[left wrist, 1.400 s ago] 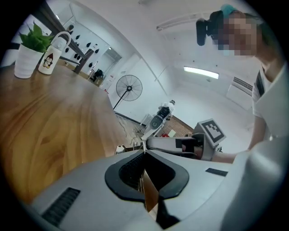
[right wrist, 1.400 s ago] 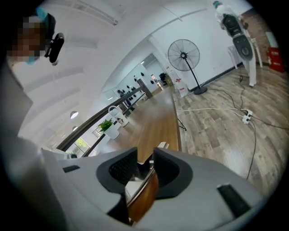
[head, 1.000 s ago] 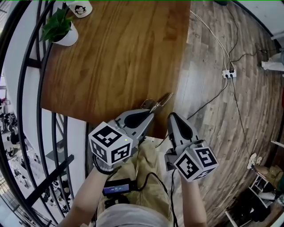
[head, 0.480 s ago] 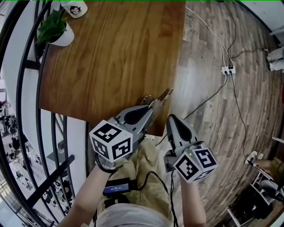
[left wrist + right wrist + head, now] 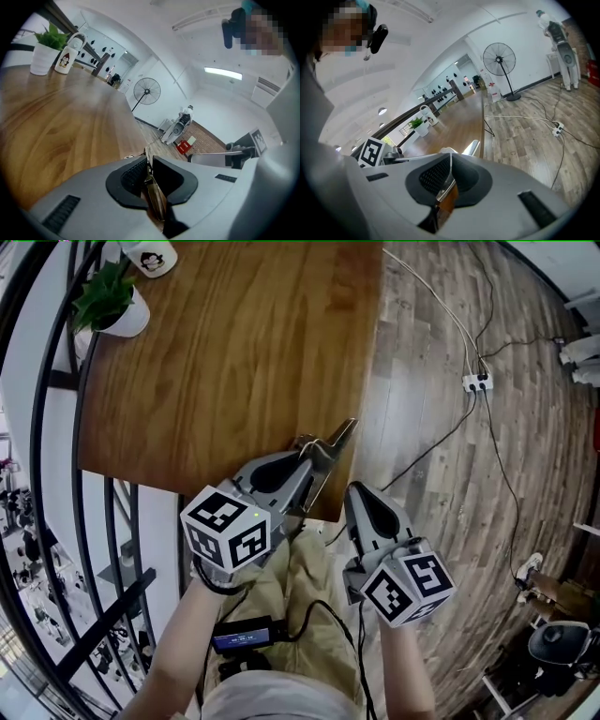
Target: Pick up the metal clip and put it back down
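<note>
The metal clip [image 5: 336, 436] is a silvery folding clip that sticks out past my left gripper's tips, over the near right corner of the wooden table [image 5: 234, 352]. My left gripper [image 5: 319, 458] holds it between its pads, and its jaws are opening. In the left gripper view the clip's thin steel strip [image 5: 154, 196] lies in the narrow slot of the left gripper [image 5: 148, 157]. My right gripper [image 5: 352, 489] hangs just off the table's front edge, shut with nothing in it. The right gripper view looks past the right gripper [image 5: 450, 157] at the clip [image 5: 474, 147].
A potted plant [image 5: 108, 301] and a white mug [image 5: 150, 254] stand at the table's far left corner. A black railing [image 5: 47, 427] runs along the left side. A power strip [image 5: 478, 382] with cables lies on the plank floor to the right.
The left gripper has edged a little forward over the table corner with the clip. The right gripper has barely moved.
</note>
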The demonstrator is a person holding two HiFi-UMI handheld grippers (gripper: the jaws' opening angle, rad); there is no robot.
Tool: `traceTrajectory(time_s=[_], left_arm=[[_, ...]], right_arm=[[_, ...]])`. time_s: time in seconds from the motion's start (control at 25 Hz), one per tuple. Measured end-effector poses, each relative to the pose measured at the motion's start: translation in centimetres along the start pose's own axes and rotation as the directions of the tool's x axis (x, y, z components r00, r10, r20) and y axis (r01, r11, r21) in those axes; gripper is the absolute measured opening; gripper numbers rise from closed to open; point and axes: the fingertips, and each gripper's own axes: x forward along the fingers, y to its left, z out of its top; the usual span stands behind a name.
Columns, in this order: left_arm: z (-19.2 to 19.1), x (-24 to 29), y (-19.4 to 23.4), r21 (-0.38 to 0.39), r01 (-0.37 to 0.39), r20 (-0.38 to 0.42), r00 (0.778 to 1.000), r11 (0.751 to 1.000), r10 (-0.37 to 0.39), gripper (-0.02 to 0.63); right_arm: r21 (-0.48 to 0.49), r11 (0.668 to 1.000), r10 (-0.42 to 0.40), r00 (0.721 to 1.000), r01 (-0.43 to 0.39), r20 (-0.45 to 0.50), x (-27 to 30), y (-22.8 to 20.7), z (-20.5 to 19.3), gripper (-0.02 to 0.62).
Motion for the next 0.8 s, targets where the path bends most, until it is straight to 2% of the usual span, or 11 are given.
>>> traceTrajectory(time_s=[0.08, 0.2, 0.4, 0.56, 0.8], left_arm=[[-0.1, 0.0, -0.1, 0.027, 0.004, -0.011, 1.0, 1.0, -0.004, 0.047], [-0.2, -0.1, -0.7, 0.056, 0.029, -0.028, 0.999, 0.998, -0.028, 0.14], [-0.9, -0.7, -0.9, 0.14, 0.028, -0.073, 0.997, 0.99, -0.018, 0.153], [-0.9, -1.0, -0.4, 0.141, 0.023, -0.073, 0.997, 0.99, -0.013, 0.196], [0.1, -2.5, 0.0, 0.176, 0.015, -0.04, 0.999, 0.984, -0.008, 0.198]], right_arm=[[-0.011, 1.0, 0.003, 1.0, -0.003, -0.004, -0.1, 0.3, -0.1, 0.014], [-0.016, 1.0, 0.002, 1.0, -0.002, -0.003, -0.4, 0.5, -0.1, 0.014], [-0.033, 0.999, -0.003, 1.0, 0.003, 0.0, -0.8, 1.0, -0.3, 0.015], [-0.038, 0.999, -0.003, 1.0, 0.004, 0.002, -1.1, 1.5, -0.5, 0.014], [-0.039, 0.999, -0.007, 1.0, 0.007, 0.008, -1.6, 2.0, -0.9, 0.014]])
